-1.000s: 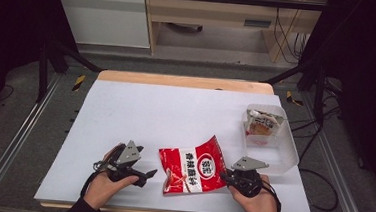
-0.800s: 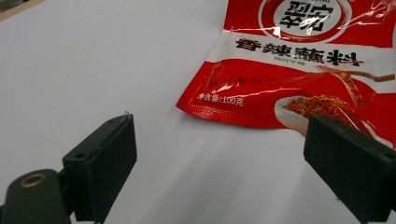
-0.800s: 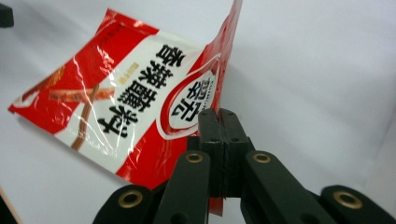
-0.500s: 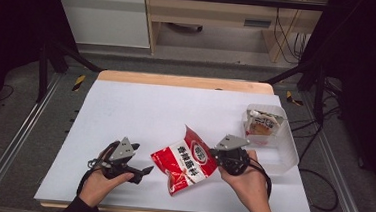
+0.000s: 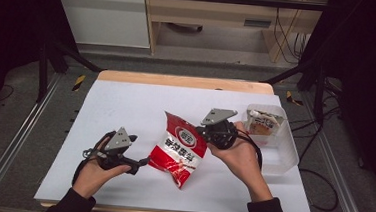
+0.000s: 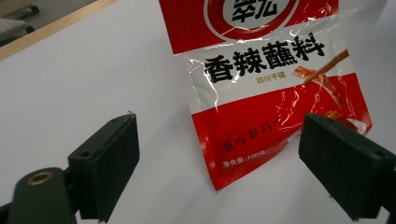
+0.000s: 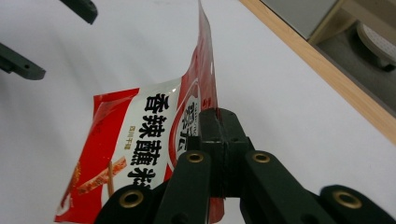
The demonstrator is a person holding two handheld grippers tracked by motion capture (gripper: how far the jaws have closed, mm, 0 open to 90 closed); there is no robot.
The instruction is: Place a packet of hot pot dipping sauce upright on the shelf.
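1. The red sauce packet (image 5: 180,148) hangs tilted above the white table (image 5: 126,106), near the middle and toward the person's side. Its upper edge is lifted and its lowest corner is close to the tabletop; whether that corner touches the surface is hard to tell from above.
2. The right gripper (image 5: 205,131) has its jaws clamped on the packet's upper edge. In the right gripper view the pads meet on the thin foil with nothing else between them.
3. The left gripper (image 5: 139,164) sits just left of the packet's lower part with its jaws spread wide. In the left gripper view the packet's bottom corner lies between the two pads, untouched.
4. To do the hand-over or the carry well, I judge the right grip should stay firm on the seam, not the filled belly, so the slippery foil does not slide out.
5. If the left gripper takes hold, it should close squarely on the lower edge.
6. A clear plastic container (image 5: 279,152) with another packet (image 5: 264,124) stands at the right, well apart.
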